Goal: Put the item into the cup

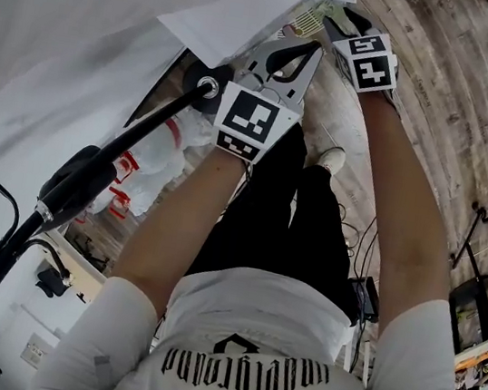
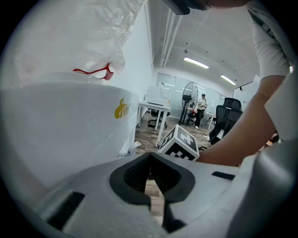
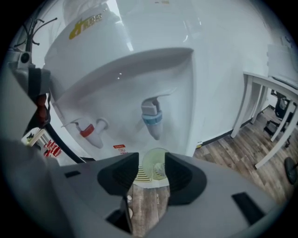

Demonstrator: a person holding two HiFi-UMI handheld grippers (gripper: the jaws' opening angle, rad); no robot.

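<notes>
A clear plastic cup (image 3: 156, 167) stands on the slotted drip tray (image 3: 138, 175) of a white water dispenser (image 3: 139, 60), right under its blue tap (image 3: 152, 118). A small pale shape shows through the cup's wall; I cannot tell what it is. My right gripper (image 3: 152, 159) is open, its fingertips on either side of the cup's rim without pressing on it. In the head view it is the right gripper (image 1: 344, 14) that reaches furthest forward. My left gripper (image 2: 150, 156) is shut on nothing and hangs beside the dispenser's wall (image 2: 70, 130).
A red tap (image 3: 86, 131) sits left of the blue one. A black pole (image 1: 90, 183) slants along the dispenser's left side. White table legs (image 3: 260, 116) stand on the wooden floor to the right. Far off are a fan (image 2: 190, 93), an office chair (image 2: 228, 116) and a standing person (image 2: 201, 109).
</notes>
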